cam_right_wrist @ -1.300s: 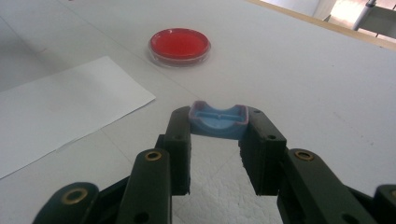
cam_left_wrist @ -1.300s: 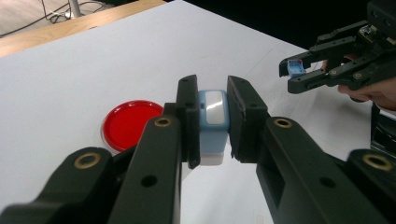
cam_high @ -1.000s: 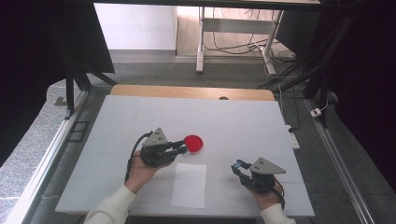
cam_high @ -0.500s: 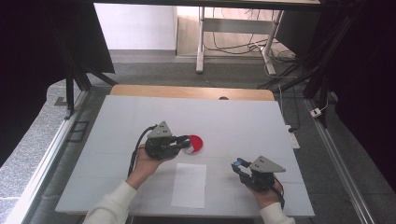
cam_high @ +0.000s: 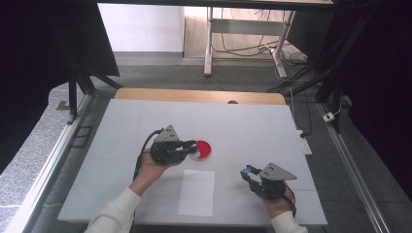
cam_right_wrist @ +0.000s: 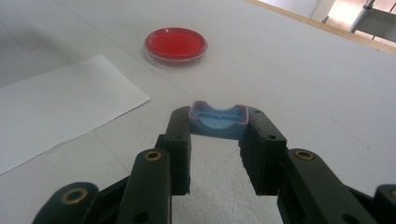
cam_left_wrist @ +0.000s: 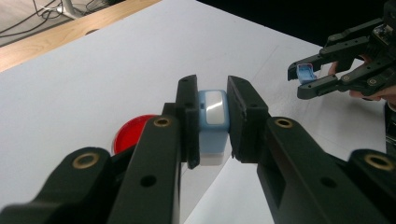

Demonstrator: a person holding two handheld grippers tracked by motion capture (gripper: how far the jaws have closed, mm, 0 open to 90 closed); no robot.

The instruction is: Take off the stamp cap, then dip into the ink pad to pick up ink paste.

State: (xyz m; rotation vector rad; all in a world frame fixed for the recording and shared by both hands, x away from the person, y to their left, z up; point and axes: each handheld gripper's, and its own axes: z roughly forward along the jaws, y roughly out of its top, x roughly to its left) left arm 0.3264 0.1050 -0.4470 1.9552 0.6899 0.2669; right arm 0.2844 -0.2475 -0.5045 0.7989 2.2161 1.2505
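Observation:
My left gripper (cam_left_wrist: 212, 98) is shut on a small light-blue and white block (cam_left_wrist: 212, 126), held upright between its jaws. In the high view the left gripper (cam_high: 193, 149) hangs at the left edge of a round red dish (cam_high: 205, 149); whether the block touches the dish I cannot tell. The red dish (cam_left_wrist: 130, 133) lies behind the left jaw. My right gripper (cam_right_wrist: 218, 119) is shut on a small blue cap (cam_right_wrist: 218, 120) just above the table. In the high view the right gripper (cam_high: 248, 171) sits at the front right, apart from the dish.
A white sheet of paper (cam_high: 197, 192) lies near the front edge between the two hands. The white tabletop (cam_high: 243, 121) ends in a wooden strip (cam_high: 194, 95) at the far side. Dark frames and cables stand beyond the table.
The left gripper has edged right and slightly away from the person, so its tips now overlap the dish's left edge in the high view. The right gripper has kept still.

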